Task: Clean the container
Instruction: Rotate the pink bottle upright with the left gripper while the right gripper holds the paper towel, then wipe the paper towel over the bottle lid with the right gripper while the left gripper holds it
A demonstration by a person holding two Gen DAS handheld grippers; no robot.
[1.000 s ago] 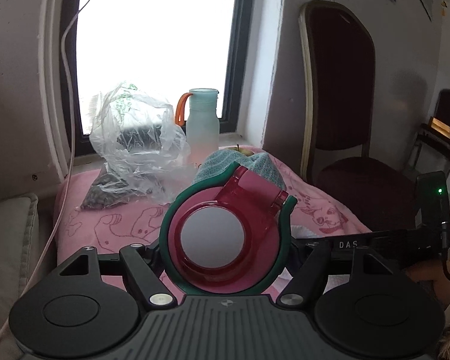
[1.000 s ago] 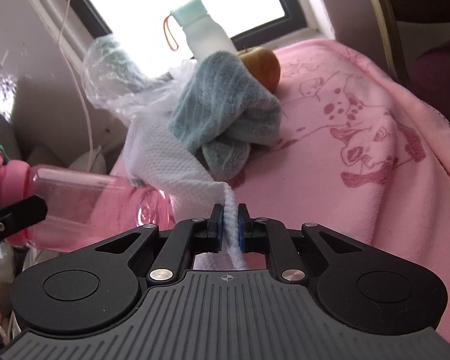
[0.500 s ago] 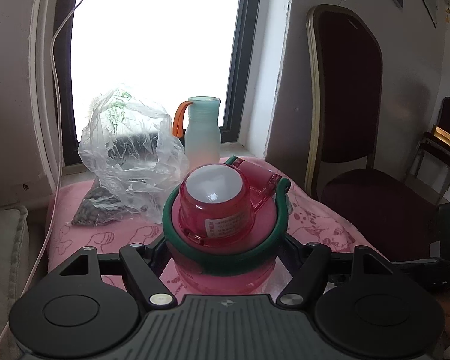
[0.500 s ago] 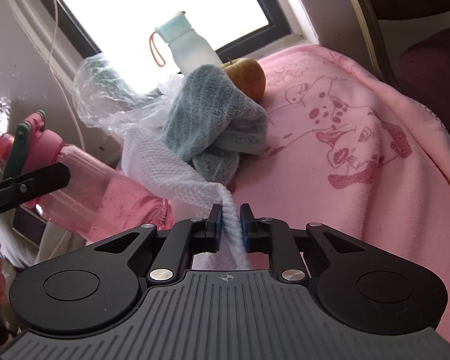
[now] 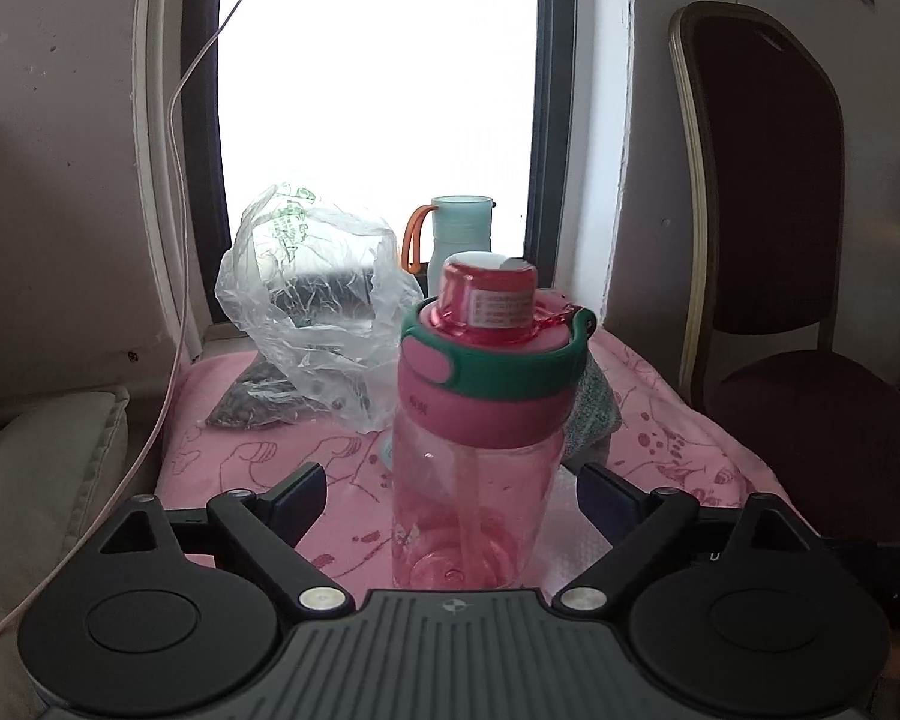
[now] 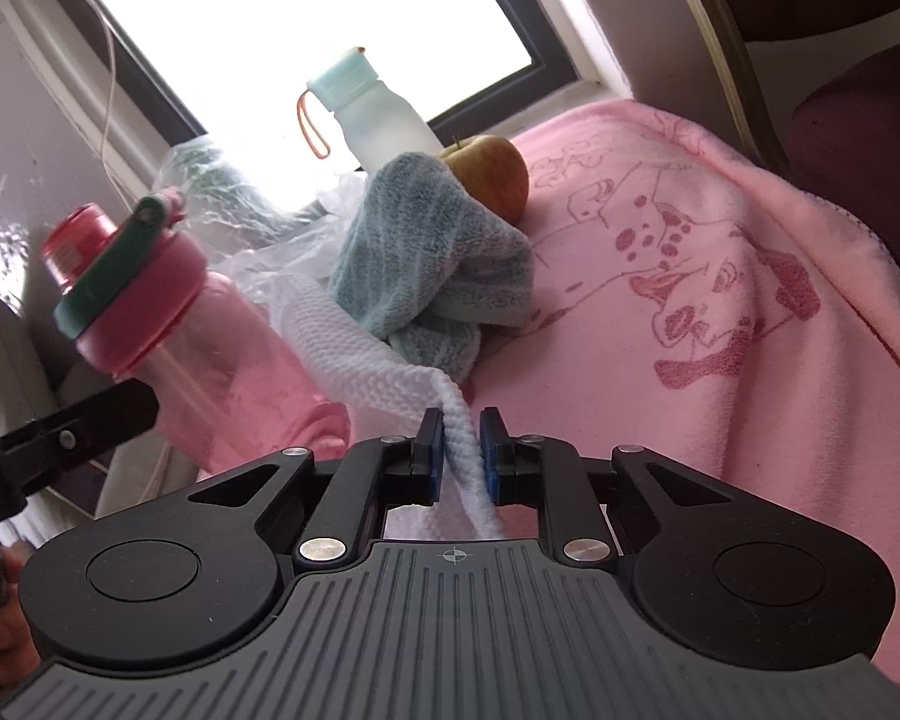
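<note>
A pink see-through bottle (image 5: 474,462) with a green-ringed pink lid stands upright on the pink blanket (image 5: 258,462). My left gripper (image 5: 450,492) is open around its lower body, with a gap on each side between fingers and bottle. In the right wrist view the same bottle (image 6: 210,330) appears at the left, with a left gripper finger (image 6: 90,420) beside its base. My right gripper (image 6: 461,450) is shut on a white waffle cloth (image 6: 360,360) that trails toward the bottle's base.
A teal towel (image 6: 438,258), an apple (image 6: 492,180) and a frosted mint bottle (image 6: 372,120) lie behind the cloth. A clear plastic bag (image 5: 312,312) sits by the window. A dark chair (image 5: 768,276) stands at the right, a cushion (image 5: 42,480) at the left.
The pink bottle went from tilted in the left gripper's grasp to standing upright on the blanket, and the left fingers spread apart off it. The right gripper kept the white cloth.
</note>
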